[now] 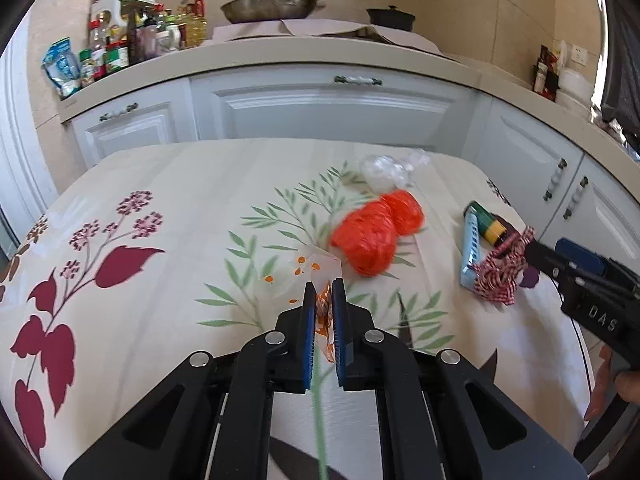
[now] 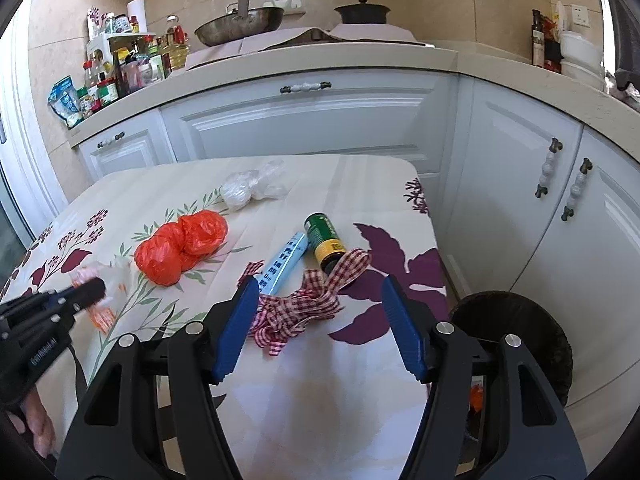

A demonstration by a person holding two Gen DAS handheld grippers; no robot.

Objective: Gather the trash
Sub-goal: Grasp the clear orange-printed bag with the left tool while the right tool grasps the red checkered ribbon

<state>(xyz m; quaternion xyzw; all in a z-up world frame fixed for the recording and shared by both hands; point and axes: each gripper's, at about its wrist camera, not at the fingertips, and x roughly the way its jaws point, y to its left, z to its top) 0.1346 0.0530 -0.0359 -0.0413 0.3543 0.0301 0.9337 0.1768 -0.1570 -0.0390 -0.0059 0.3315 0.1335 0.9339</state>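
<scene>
My left gripper (image 1: 321, 290) is shut on a clear plastic wrapper with orange print (image 1: 310, 272), which lies on the flowered tablecloth (image 1: 160, 184); the same gripper (image 2: 94, 290) and wrapper (image 2: 106, 314) show at the left of the right wrist view. A crumpled orange bag (image 1: 374, 234) (image 2: 180, 246) lies just beyond. My right gripper (image 2: 316, 284) stands open over a red checked ribbon (image 2: 304, 306) (image 1: 502, 276), its blue pads either side and not touching. Beside the ribbon lie a light blue tube (image 2: 286, 262) (image 1: 469, 244) and a green and yellow can (image 2: 324, 240) (image 1: 490, 226). A clear crumpled bag (image 2: 254, 186) (image 1: 390, 170) sits further back.
White cabinets (image 2: 304, 120) and a counter with a pan (image 2: 240, 24), a black pot (image 2: 362, 12) and several bottles (image 2: 116, 68) stand behind the table. A dark round bin (image 2: 516, 336) sits beside the table's right edge. A hand (image 1: 612, 384) holds the right gripper.
</scene>
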